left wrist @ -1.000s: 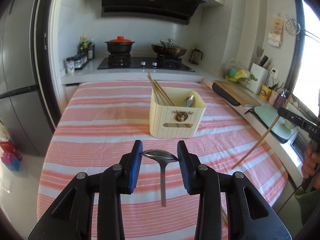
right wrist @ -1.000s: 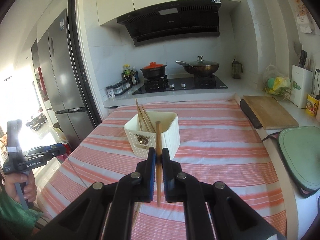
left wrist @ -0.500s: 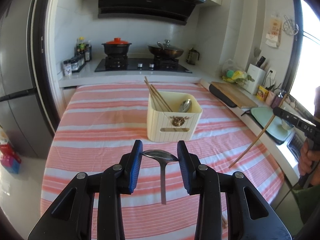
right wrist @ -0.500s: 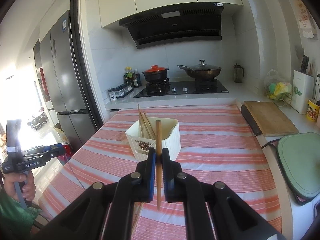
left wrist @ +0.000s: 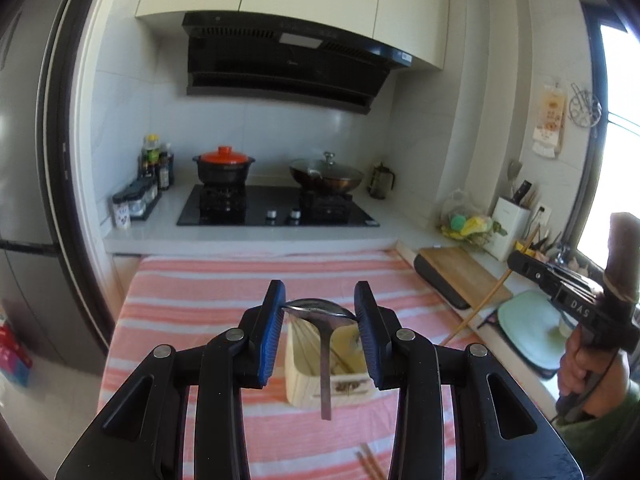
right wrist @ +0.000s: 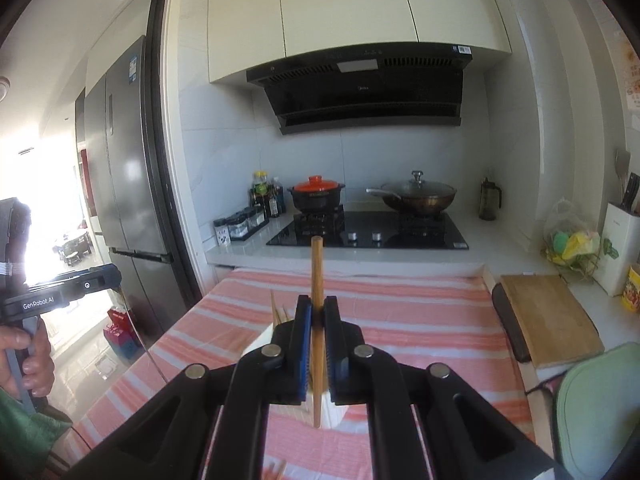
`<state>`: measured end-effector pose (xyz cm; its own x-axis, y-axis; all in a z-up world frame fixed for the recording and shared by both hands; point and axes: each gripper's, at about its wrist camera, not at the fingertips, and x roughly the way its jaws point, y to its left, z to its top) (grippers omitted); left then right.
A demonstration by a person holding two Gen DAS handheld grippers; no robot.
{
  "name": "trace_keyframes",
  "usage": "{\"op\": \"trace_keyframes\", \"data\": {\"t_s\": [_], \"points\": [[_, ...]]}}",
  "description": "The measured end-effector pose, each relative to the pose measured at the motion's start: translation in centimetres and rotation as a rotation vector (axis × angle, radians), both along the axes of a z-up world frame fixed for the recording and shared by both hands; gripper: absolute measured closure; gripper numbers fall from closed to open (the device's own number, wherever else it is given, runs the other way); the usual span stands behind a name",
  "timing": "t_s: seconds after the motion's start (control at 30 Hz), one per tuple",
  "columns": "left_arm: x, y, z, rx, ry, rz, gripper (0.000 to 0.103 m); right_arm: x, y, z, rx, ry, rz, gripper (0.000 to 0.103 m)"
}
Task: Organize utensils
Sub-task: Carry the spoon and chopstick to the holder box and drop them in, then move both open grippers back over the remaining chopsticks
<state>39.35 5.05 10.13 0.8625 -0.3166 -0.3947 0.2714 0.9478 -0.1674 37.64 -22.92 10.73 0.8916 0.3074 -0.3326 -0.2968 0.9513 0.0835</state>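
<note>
Your left gripper (left wrist: 320,309) has its blue pads pinched on the bowl of the metal spoon (left wrist: 325,344), so the bowl sits flat right between the fingertips and the handle hangs straight down below the jaws. Just past and under the spoon sits the cream utensil box (left wrist: 308,376), on the pink striped cloth (left wrist: 192,304), with a few chopsticks inside it.

Your right gripper (right wrist: 316,312) is squeezed tight on a single wooden chopstick (right wrist: 317,264). The stick stands nearly upright, poking well above the fingertips and sticking out below them too, and its lower end hangs over the white box, mostly hidden behind the jaws.

Both grippers are angled slightly down toward the table. Your right hand (left wrist: 580,364) is wrapped round its handle at the edge of the left view, and your left hand (right wrist: 28,360) shows the same way in the right view.
</note>
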Motion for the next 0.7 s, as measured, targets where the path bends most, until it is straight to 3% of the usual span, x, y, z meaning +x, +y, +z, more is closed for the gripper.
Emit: {"op": "trace_keyframes", "data": {"t_s": [0.17, 0.37, 0.57, 0.63, 0.7], "points": [[6.0, -1.9, -1.5, -0.014, 0.030, 0.019, 0.067, 4.7, 1.7, -0.5, -0.019, -0.021, 0.004, 0.097], [12.3, -4.5, -8.2, 0.012, 0.244, -0.029, 0.067, 11.4, 3.1, -7.3, -0.051, 0.237, 0.050, 0.097], [15.3, -6.0, -14.0, 0.050, 0.402, -0.028, 0.067, 15.8, 3.9, -13.3, -0.034, 0.439, 0.085, 0.096], [15.0, -5.8, -14.4, 0.033, 0.411, -0.024, 0.060, 16.3, 3.9, -14.1, -0.029, 0.459, 0.069, 0.093], [13.8, -5.6, -14.0, 0.023, 0.400, -0.029, 0.039, 16.2, 3.7, -14.2, -0.004, 0.466, 0.066, 0.082]]}}
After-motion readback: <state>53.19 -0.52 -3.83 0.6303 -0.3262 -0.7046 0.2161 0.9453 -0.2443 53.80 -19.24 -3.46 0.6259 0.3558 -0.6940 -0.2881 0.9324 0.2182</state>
